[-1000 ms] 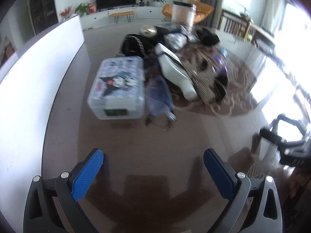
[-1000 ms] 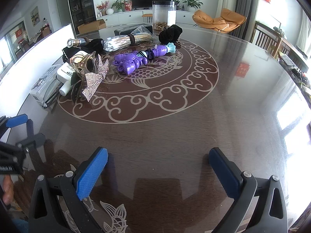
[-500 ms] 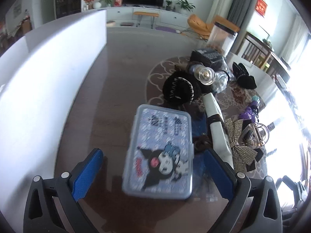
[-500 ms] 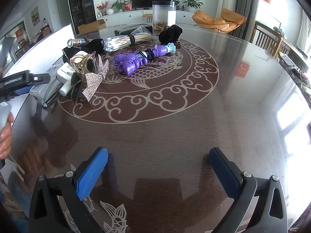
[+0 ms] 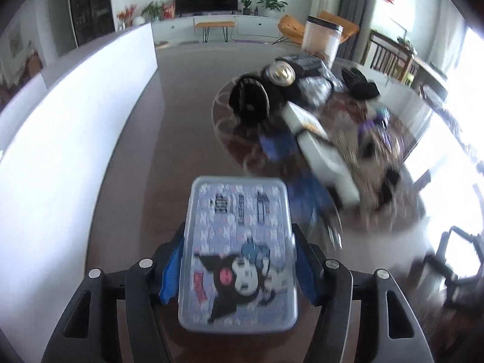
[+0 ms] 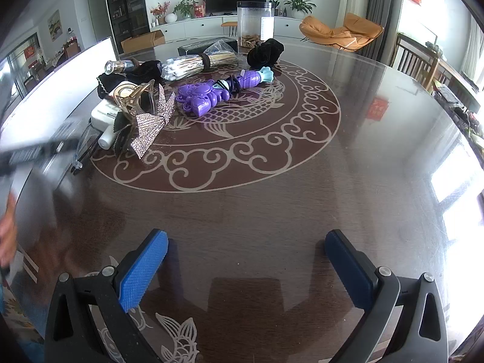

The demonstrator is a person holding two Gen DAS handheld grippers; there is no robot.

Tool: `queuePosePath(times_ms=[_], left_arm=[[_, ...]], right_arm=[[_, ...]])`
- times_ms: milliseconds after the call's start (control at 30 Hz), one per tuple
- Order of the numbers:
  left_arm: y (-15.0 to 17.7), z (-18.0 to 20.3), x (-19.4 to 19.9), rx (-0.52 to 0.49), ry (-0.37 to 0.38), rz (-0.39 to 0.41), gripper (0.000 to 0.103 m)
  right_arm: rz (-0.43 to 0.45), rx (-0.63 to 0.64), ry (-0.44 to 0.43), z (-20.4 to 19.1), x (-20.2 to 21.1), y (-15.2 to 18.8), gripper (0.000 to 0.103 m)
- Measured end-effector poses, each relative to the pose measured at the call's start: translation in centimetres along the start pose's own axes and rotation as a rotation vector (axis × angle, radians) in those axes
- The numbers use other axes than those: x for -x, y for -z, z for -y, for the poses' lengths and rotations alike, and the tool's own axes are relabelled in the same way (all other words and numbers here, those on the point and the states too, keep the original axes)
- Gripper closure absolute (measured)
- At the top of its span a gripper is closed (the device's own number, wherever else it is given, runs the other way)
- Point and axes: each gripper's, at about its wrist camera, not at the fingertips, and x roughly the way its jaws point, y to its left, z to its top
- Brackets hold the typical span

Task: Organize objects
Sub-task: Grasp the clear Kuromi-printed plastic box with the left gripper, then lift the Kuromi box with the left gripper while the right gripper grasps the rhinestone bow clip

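A clear plastic box with a cartoon lid (image 5: 239, 251) sits between the blue pads of my left gripper (image 5: 239, 269), which is shut on its two long sides. Past it lies a pile: a white bottle (image 5: 320, 151), a black hair claw (image 5: 249, 99), a rhinestone bow (image 6: 151, 124) and a purple toy (image 6: 208, 95). My right gripper (image 6: 245, 269) is open and empty over the bare front of the dark round table (image 6: 272, 211). The left gripper shows blurred at the left edge of the right wrist view (image 6: 30, 151).
A bundle of sticks in plastic (image 6: 196, 63), a black pouch (image 6: 264, 51), a clear tall canister (image 6: 255, 27) and a dark flat box (image 6: 196, 47) stand at the far side. A white panel (image 5: 66, 127) runs along the table's left edge.
My left gripper has moved forward over the cartoon box and closed on its sides. The right gripper has not moved.
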Motion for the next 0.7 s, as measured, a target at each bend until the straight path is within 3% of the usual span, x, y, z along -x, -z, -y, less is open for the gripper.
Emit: queuePosePath(times_ms=[33, 67, 100, 200, 600, 700], left_arm=[[0.7, 0.4, 0.2, -0.036, -0.020, 0.015, 0.033], [0.9, 0.5, 0.3, -0.049, -0.020, 0.023, 0.020], [1.0, 0.2, 0.1, -0.044, -0.013, 0.015, 0.013], [0.6, -0.5, -0.6, -0.010, -0.015, -0.013, 0.000], [0.1, -0.3, -0.9, -0.008, -0.008, -0.019, 0.000], [0.1, -0.2, -0.9, -0.008, -0.008, -0.019, 0.000]], right_arm=[[0.000, 0.000, 0.000, 0.0, 0.0, 0.0, 0.000], [0.000, 0.000, 0.000, 0.0, 0.0, 0.0, 0.000], [0.000, 0.000, 0.000, 0.0, 0.0, 0.0, 0.000], [0.000, 0.000, 0.002, 0.0, 0.0, 0.0, 0.000], [-0.008, -0.035, 0.022, -0.4, -0.3, -0.4, 0.000], [-0.006, -0.011, -0.065, -2.3, -0.9, -1.7, 0.000]])
